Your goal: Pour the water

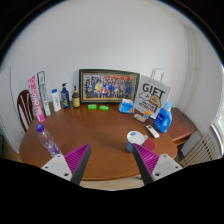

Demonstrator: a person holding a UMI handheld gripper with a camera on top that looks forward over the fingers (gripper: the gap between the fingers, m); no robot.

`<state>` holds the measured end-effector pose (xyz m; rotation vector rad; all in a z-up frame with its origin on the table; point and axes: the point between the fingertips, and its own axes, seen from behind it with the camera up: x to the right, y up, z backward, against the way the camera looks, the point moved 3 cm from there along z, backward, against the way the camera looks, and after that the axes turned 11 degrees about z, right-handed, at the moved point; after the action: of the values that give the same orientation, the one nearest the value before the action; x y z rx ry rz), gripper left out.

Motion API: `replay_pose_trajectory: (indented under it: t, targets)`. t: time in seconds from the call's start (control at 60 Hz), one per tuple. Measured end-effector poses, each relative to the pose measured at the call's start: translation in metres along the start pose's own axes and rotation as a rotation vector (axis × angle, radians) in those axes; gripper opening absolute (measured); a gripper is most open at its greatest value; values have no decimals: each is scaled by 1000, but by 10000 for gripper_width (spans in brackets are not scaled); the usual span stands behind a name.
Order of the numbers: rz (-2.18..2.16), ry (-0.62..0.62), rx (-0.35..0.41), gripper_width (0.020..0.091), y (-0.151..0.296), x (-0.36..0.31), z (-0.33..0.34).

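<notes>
On the counter [95, 135], left of the spread, empty jaws, a water bottle [46, 141] stands upright; a cup [135, 139] stands just ahead of the right finger. The bottle is probably thin, light plastic and yielding, so I would grip it mid-body.

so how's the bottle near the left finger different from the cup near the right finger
The water bottle is tall, slim and clear with a blue cap; the cup is short, squat and white with an open top. The bottle leans in this view, while the cup sits upright. The bottle stands just beyond the left finger, the cup just beyond the right. Both rest on the round wooden table, untouched by the open gripper.
</notes>
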<state>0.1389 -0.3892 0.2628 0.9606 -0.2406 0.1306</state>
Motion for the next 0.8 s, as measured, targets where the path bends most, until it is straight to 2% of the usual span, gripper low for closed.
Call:
replay_pose_trajectory:
  t: [0.133, 0.283, 0.467, 0.55, 0.667, 0.8]
  targets:
    - [23, 5, -16, 857, -13, -25, -2]
    - [39, 65, -21, 858, -32, -100, -16]
    - [22, 203, 1, 864, -42, -210, -38]
    - [9, 237, 52, 859, -35, -251, -53]
    - [-15, 209, 125, 857, -24, -282, -85]
    - [-31, 174, 178, 767, -19, -301, -121]
